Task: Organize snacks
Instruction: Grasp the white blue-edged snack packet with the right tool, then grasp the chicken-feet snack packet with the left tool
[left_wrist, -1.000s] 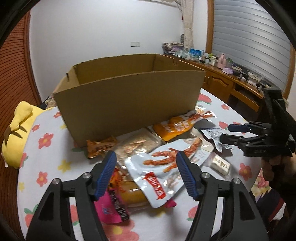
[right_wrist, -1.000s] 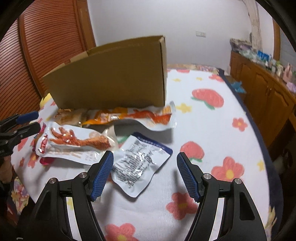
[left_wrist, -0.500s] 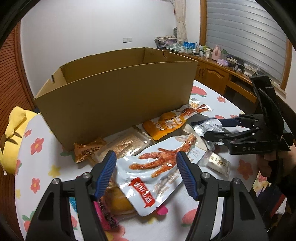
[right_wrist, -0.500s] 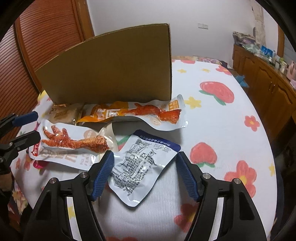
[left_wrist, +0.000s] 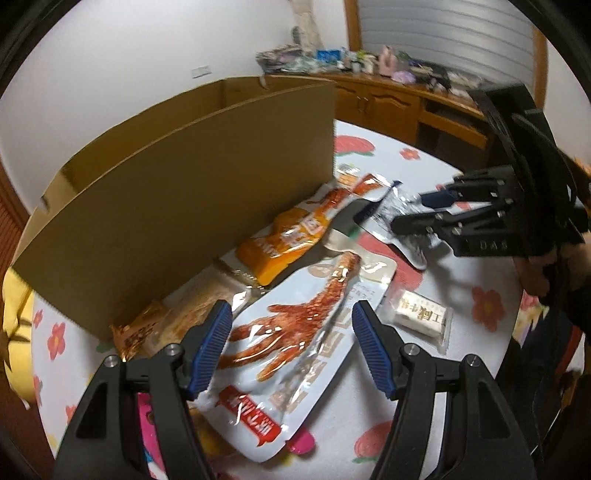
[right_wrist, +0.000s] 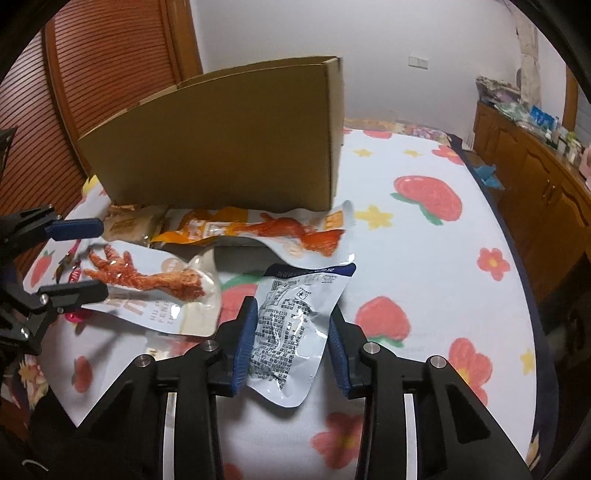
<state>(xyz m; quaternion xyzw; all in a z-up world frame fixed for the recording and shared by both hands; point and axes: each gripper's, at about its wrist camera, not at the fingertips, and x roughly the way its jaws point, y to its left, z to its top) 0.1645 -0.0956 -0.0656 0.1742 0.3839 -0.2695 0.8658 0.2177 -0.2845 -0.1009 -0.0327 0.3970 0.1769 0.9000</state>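
An open cardboard box (left_wrist: 177, 184) stands on the flowered table, also in the right wrist view (right_wrist: 221, 147). Snack packs lie in front of it. My left gripper (left_wrist: 291, 347) is open over a white chicken-foot pack (left_wrist: 295, 332), which straddles its fingers. My right gripper (right_wrist: 291, 350) is open, its pads at either side of a silver pack with a blue edge (right_wrist: 295, 325), which also shows in the left wrist view (left_wrist: 399, 221). An orange pack (right_wrist: 266, 229) lies against the box.
A small white wrapped snack (left_wrist: 417, 314) lies right of the chicken-foot pack. Brown packs (left_wrist: 192, 314) and pink candies (left_wrist: 147, 424) lie at the left. A yellow plush (left_wrist: 14, 332) sits at the table's left edge. A wooden sideboard (right_wrist: 535, 166) stands beyond the table.
Both grippers have moved forward and down towards the packs. My right gripper's fingers have narrowed around the silver pack. The left gripper now frames the chicken-foot pack.
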